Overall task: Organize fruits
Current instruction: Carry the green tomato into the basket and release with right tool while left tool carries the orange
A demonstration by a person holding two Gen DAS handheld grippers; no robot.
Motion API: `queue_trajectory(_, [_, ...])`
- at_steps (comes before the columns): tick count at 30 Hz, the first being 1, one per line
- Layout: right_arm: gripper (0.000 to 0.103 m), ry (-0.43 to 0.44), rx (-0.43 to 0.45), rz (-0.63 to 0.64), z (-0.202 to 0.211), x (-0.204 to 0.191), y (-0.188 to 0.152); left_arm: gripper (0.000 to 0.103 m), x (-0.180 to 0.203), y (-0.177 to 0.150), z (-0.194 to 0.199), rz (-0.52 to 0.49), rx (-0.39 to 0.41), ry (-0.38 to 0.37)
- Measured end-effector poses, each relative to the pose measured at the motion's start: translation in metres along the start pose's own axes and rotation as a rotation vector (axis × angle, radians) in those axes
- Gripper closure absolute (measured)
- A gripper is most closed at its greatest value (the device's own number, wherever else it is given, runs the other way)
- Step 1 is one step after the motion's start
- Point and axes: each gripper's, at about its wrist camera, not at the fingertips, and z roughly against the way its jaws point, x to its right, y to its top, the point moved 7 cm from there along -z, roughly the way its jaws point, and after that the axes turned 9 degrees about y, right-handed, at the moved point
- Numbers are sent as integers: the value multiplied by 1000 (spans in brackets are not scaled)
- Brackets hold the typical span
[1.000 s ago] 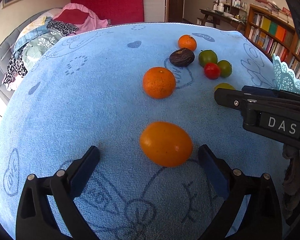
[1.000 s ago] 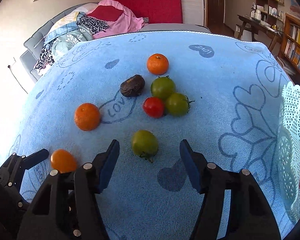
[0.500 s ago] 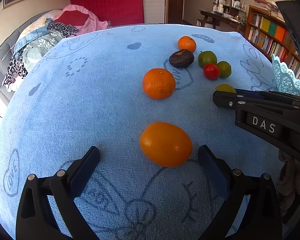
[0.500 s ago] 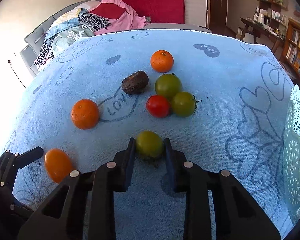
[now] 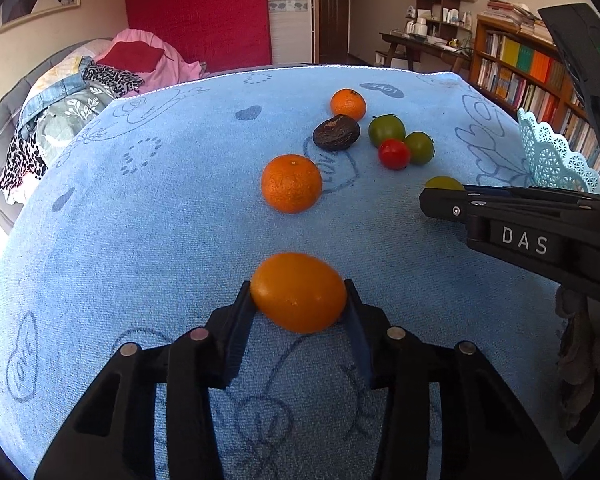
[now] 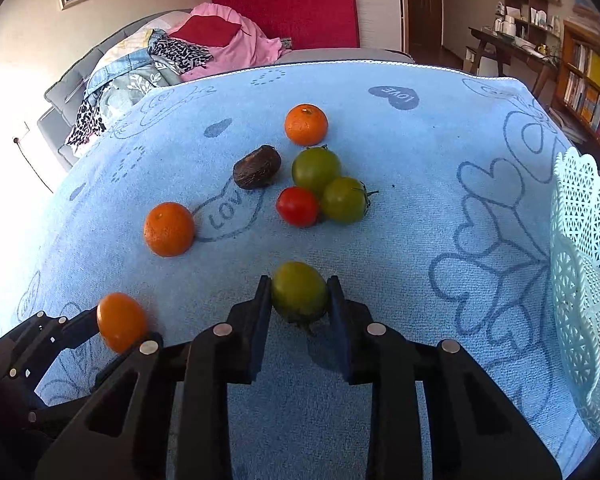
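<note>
- Left gripper (image 5: 299, 300) squeezes an orange oval fruit (image 5: 299, 291)
- Right gripper (image 6: 299, 300) squeezes a green tomato (image 6: 299, 291)
- Lace basket (image 6: 580, 264) holds some fruit
- Six fruits wait near the tomato

We have the left gripper (image 5: 299, 300) low over the cloth, both fingers (image 5: 236, 332) pressed against the sides of the orange fruit (image 5: 299, 291). Our right gripper (image 6: 299, 300) is clamped the same way on a green tomato (image 6: 299, 291), pointing forward, fingers roughly level. Right sits beside left, slightly ahead of it. Whether either one is lifted off the surface is hard to tell.
</note>
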Motion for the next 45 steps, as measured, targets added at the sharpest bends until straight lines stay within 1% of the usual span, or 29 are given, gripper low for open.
queue_trajectory(4, [74, 2, 16, -7, 9, 1, 0, 60, -1, 1, 0, 14, -1, -16])
queue_trajectory(9, [74, 6, 44, -17, 22, 2, 0, 60, -12, 0, 3, 98, -15, -95])
queue_trajectory(11, [74, 9, 55, -22, 28, 2, 0, 60, -15, 0, 5, 122, -20, -115])
queue_trajectory(13, [74, 16, 68, -27, 34, 2, 0, 60, -16, 0, 7, 131, -24, -122])
queue_trajectory(16, [74, 30, 94, -31, 46, 0, 1, 60, -13, 0, 12, 121, -21, -112])
queue_trajectory(22, [74, 57, 165, -36, 77, 2, 7, 60, 0, 15, 34, 92, 22, -113])
queue_trajectory(27, [74, 56, 229, -47, 108, 16, 10, 60, 19, 38, 54, 57, 73, -115])
queue_trajectory(31, [74, 5, 276, -57, 134, 38, 6, 60, 45, 56, 68, 13, 111, -127])
queue_trajectory(35, [74, -43, 299, -96, 153, 71, -2, 60, 74, 71, 76, -29, 137, -156])
queue_trajectory(37, [74, -64, 302, -124, 158, 89, -6, 60, 88, 77, 78, -44, 137, -180])
queue_trajectory(40, [74, -84, 287, -170, 159, 114, -14, 60, 107, 85, 78, -75, 145, -193])
queue_trajectory(45, [74, -92, 251, -212, 154, 133, -26, 60, 134, 98, 76, -105, 143, -222])
